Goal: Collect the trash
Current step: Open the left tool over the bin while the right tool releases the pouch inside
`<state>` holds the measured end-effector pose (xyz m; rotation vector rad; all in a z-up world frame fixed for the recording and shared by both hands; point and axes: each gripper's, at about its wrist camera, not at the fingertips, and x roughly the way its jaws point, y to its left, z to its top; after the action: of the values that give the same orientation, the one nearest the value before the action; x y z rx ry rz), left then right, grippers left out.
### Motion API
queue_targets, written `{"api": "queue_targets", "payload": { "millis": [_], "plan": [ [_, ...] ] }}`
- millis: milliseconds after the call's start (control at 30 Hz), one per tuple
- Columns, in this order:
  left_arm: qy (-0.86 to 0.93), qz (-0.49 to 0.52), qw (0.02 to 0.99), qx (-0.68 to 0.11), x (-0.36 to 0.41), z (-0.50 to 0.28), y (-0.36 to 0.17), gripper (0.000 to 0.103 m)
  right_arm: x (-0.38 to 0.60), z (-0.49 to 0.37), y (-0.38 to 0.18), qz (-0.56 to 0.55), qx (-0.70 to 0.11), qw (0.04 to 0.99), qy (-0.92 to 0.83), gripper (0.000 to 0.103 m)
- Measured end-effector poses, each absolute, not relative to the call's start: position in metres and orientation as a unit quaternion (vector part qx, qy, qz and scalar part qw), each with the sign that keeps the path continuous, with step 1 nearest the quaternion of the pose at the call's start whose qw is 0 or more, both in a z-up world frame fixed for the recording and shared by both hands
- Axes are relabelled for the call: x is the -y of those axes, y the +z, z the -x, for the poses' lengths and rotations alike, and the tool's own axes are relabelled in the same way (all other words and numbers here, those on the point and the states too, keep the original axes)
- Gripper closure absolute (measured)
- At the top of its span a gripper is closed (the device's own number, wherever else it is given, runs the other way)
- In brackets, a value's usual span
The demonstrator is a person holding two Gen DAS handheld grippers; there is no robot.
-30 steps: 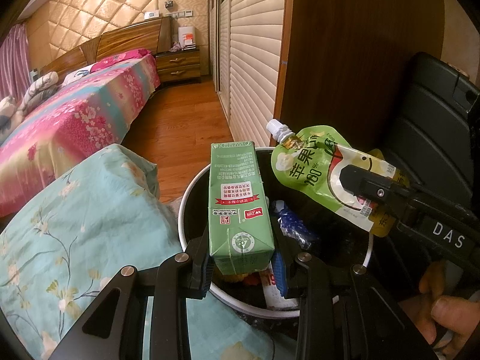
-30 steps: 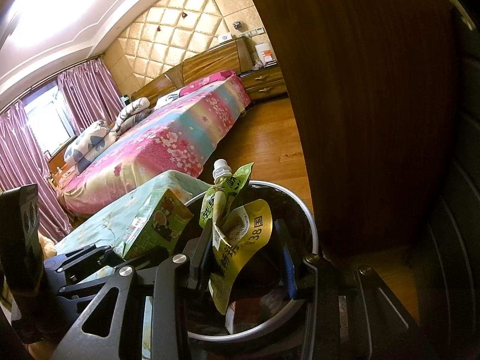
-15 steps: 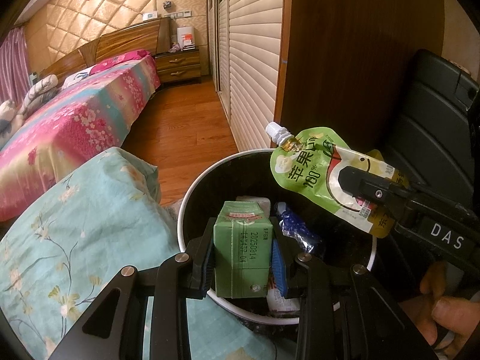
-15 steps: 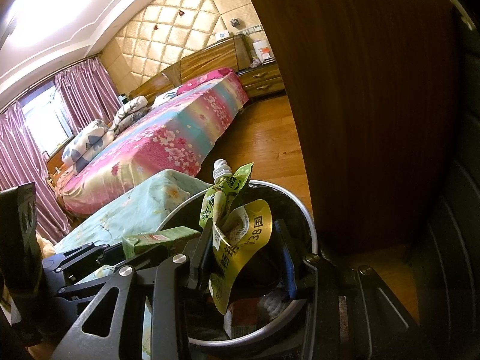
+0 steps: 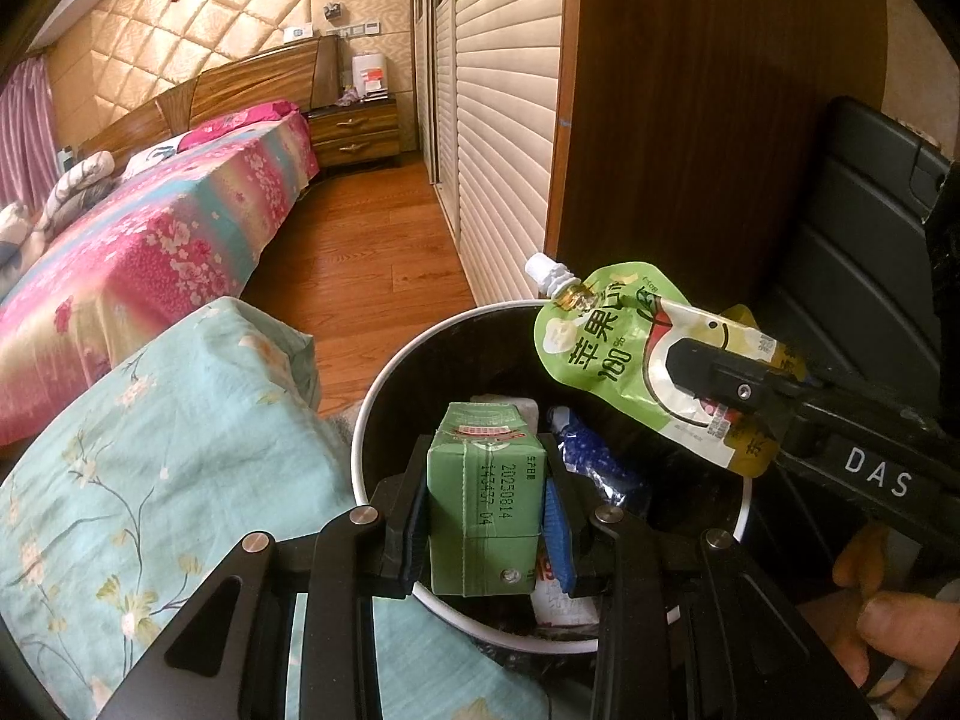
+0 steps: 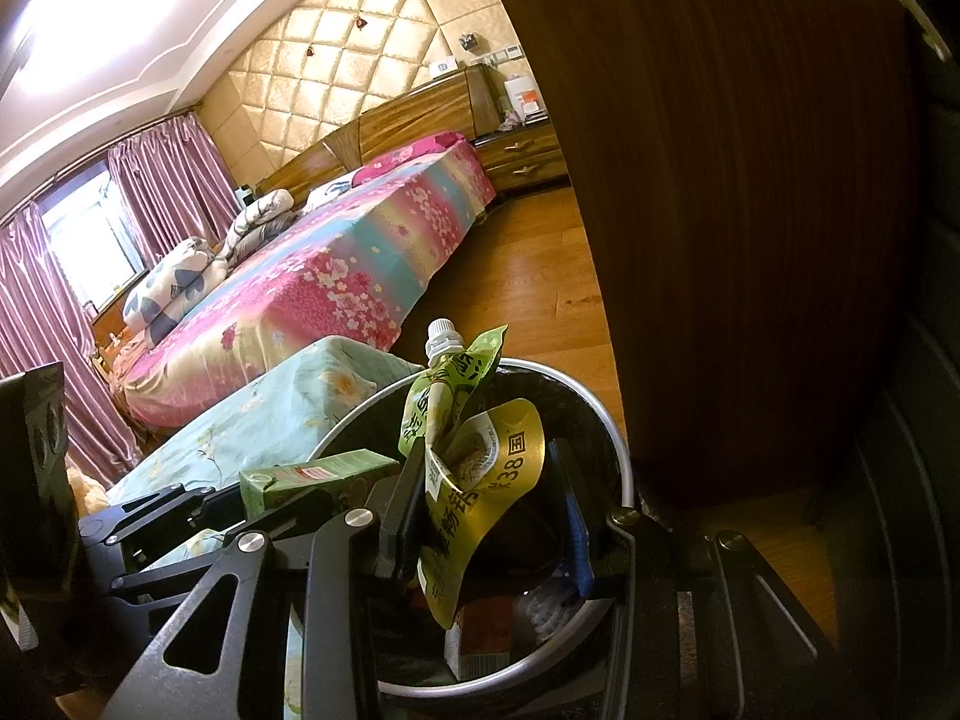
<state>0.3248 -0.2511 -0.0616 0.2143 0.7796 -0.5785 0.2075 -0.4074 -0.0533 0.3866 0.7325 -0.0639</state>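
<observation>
My left gripper [image 5: 483,513] is shut on a green drink carton [image 5: 483,498], tipped forward over the round white-rimmed trash bin [image 5: 363,414]. The carton also shows in the right wrist view [image 6: 312,477]. My right gripper [image 6: 489,516] stands over the same bin [image 6: 621,450] with its jaws wide apart. A green and yellow spouted juice pouch [image 6: 474,456] hangs against its left finger. In the left wrist view the pouch [image 5: 618,354] sits at the right gripper's tip [image 5: 714,372] above the bin. Several pieces of trash lie inside the bin.
A light blue floral cushion [image 5: 144,456] lies just left of the bin. A dark wooden wardrobe panel [image 5: 708,120] and a black chair [image 5: 864,240] stand behind and right of it. A pink floral bed [image 5: 150,240] lies beyond, across a wood floor.
The left gripper has tipped the carton from upright to lying forward and lowered it into the bin's mouth. The right gripper and pouch have barely moved.
</observation>
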Motion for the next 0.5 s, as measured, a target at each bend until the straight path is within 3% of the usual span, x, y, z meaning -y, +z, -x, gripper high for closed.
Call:
{"api": "queue_targets", "payload": {
  "millis": [167,367,500],
  "plan": [
    [-0.278,-0.098,0.879,-0.374,0.249,-0.325,-0.059,0.069,0.413,-0.208,-0.057,-0.205,-0.357,0.911,-0.031,0.058],
    [-0.274,-0.094,0.886,-0.361,0.243,-0.318,-0.052,0.055,0.411,-0.200,-0.055,-0.212,-0.353,0.911,-0.033,0.049],
    [-0.272,-0.090,0.889,-0.357,0.236,-0.310,-0.049,0.052,0.410,-0.195,-0.051,-0.215,-0.349,0.912,-0.035,0.038]
  ]
}}
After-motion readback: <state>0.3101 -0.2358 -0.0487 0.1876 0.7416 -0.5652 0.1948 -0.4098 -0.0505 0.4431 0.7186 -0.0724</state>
